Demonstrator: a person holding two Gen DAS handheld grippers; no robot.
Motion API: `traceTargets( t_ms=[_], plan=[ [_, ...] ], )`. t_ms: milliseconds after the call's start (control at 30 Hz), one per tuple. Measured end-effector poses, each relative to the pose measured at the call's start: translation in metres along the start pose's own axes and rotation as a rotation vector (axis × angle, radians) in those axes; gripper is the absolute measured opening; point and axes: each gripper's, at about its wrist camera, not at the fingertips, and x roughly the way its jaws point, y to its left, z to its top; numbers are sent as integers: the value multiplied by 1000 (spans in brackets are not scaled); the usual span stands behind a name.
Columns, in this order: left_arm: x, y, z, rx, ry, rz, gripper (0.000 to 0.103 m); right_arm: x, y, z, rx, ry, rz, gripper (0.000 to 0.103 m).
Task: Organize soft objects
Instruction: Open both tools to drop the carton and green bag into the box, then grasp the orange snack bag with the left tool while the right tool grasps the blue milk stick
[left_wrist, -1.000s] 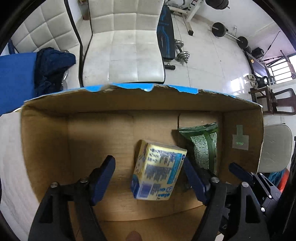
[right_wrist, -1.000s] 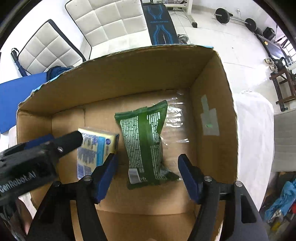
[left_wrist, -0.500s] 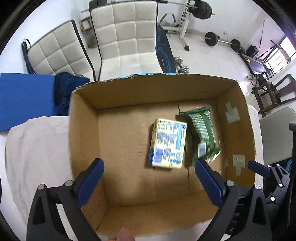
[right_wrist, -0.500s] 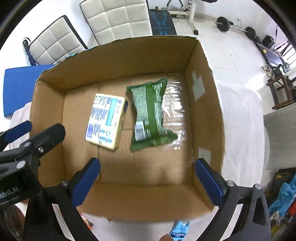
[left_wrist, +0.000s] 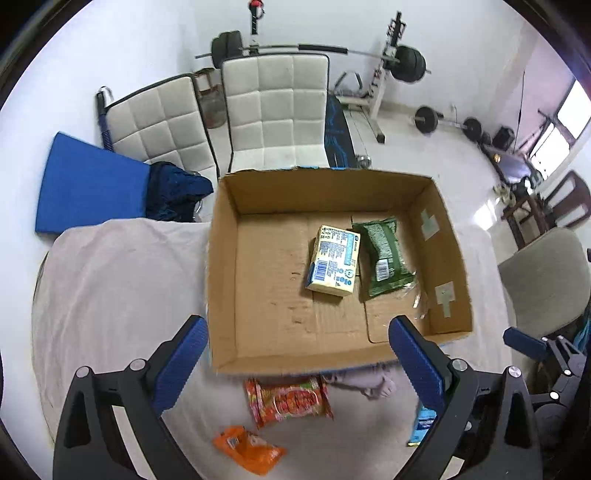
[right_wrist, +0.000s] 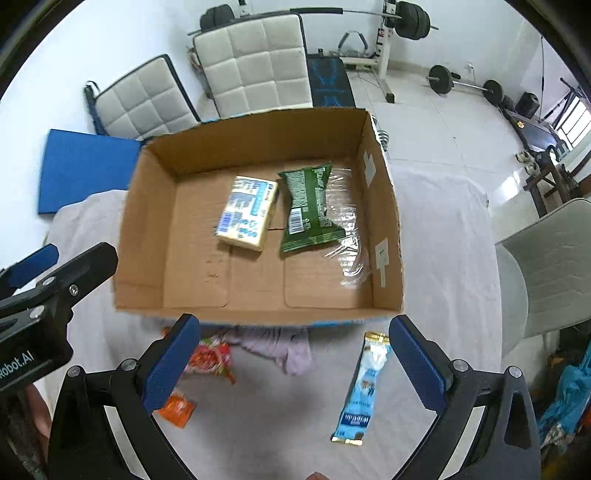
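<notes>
A cardboard box (left_wrist: 221, 280) (right_wrist: 144, 240) stands on the cloth-covered table. Inside lie a yellow-and-blue packet (left_wrist: 333, 265) (right_wrist: 246, 215) and a green packet (left_wrist: 384, 251) (right_wrist: 308, 206), side by side. On the cloth in front of the box lie a red snack packet (left_wrist: 290, 398) (right_wrist: 210, 357), an orange packet (left_wrist: 248, 448) (right_wrist: 178, 408), a light blue wrapper (right_wrist: 364, 387) (left_wrist: 423, 424) and a lilac cloth (right_wrist: 277, 345) (left_wrist: 364, 382). My left gripper (left_wrist: 295, 365) and right gripper (right_wrist: 293, 363) are both open, empty, and held above the box's near edge.
Two white padded chairs (left_wrist: 275, 110) (left_wrist: 159, 125) stand behind the table, with a blue mat (left_wrist: 88, 184) and dark cloth (left_wrist: 173, 188) at left. A grey chair (left_wrist: 543, 280) is at right. Gym weights (left_wrist: 406, 62) sit on the floor beyond.
Both grippers have pulled up and back out of the box, open and empty. The yellow and green packets stay inside. The packets on the cloth in front came into view.
</notes>
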Motion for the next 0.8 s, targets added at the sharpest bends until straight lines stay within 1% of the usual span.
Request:
traceTargets(
  t_ms=[33,100,200,267,333,400,500,533,633,733,800],
  plan=[
    [-8,1,-4,-11,-11,-7,100,-7,0,-3,-3,-7,10,103],
    [-19,2,-10,-28,-19,8,100,-21,-2,-11,-6,-19,39,103],
    [-29,6,-23,-64,0,30,100,-35,-11,-24,3,-10,73,103],
    [-30,12,-33,-93,15,31,100,-37,-21,-33,21,5,70,103],
    [-25,21,-47,-131,48,43,100,-30,-37,-46,44,41,58,103],
    [-16,33,-61,-171,90,57,100,-15,-52,-56,72,73,43,103],
    [3,57,-92,-280,177,61,100,20,-78,-77,125,155,17,103],
    [11,66,-105,-324,208,67,100,29,-83,-81,136,170,12,103],
    [39,86,-140,-430,310,47,100,66,-102,-99,187,244,6,103],
    [70,103,-171,-528,404,35,100,89,-109,-112,203,290,7,103],
    [89,113,-186,-585,458,30,100,103,-111,-116,204,312,-8,103]
  ],
)
